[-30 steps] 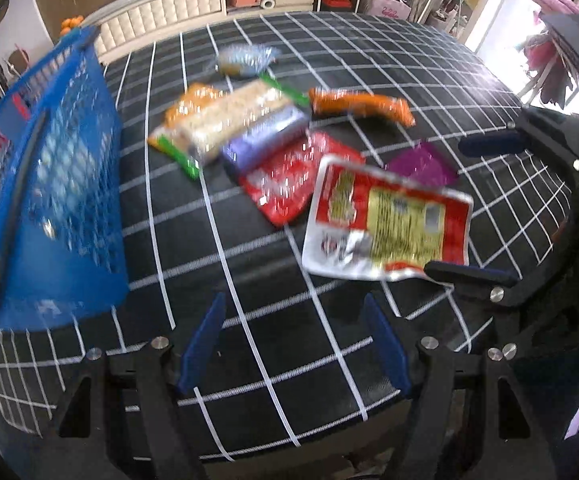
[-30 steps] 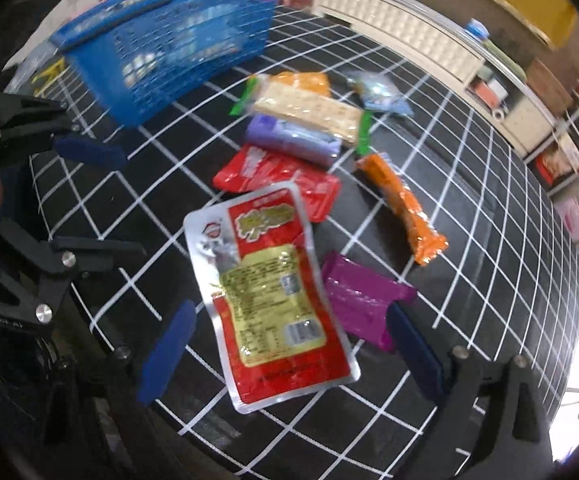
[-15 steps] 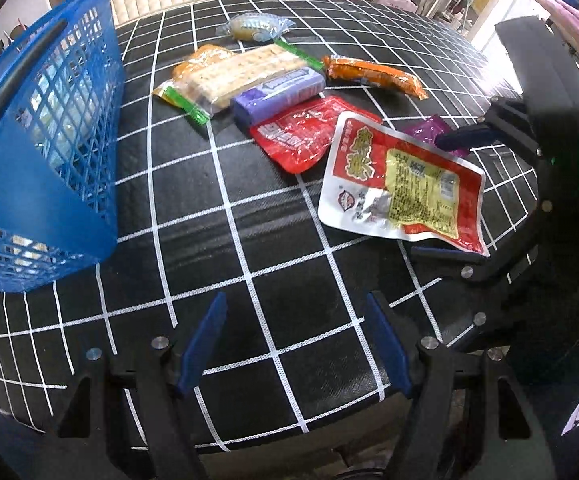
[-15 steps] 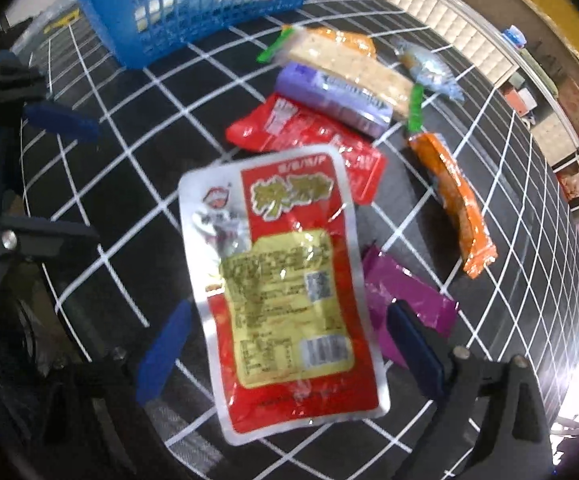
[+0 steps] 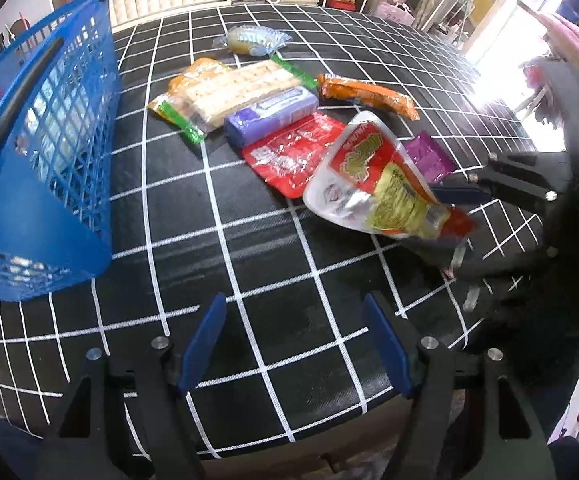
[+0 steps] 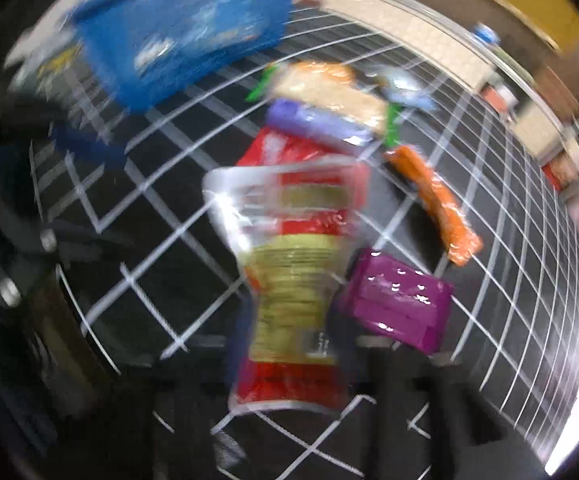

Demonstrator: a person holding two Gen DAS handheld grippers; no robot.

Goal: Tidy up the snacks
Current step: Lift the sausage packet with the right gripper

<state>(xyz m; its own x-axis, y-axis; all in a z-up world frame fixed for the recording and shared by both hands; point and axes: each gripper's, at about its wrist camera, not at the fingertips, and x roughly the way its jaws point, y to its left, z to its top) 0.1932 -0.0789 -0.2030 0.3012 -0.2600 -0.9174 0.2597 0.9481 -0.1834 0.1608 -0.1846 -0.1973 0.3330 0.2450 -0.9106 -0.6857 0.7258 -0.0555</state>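
A large red and yellow snack pouch point(image 5: 381, 184) hangs tilted above the black grid table, its near end pinched in my right gripper point(image 5: 449, 216). The blurred right wrist view has the same pouch point(image 6: 289, 264) running up from my right gripper point(image 6: 293, 352), which is shut on it. My left gripper point(image 5: 291, 320) stands open over bare table near the front edge, holding nothing. A blue mesh basket point(image 5: 49, 152) sits at the left with pale packets inside.
More snacks lie mid-table: a cracker pack point(image 5: 233, 88), a lilac bar point(image 5: 273, 116), a flat red pouch point(image 5: 289, 152), an orange pack point(image 5: 365, 94), a purple packet point(image 5: 429, 156) and a clear bluish packet point(image 5: 253, 40). Shelves stand behind the table.
My right gripper has shut on the red and yellow pouch and raised its near end off the table. The right wrist view is now motion-blurred. The left gripper stays open.
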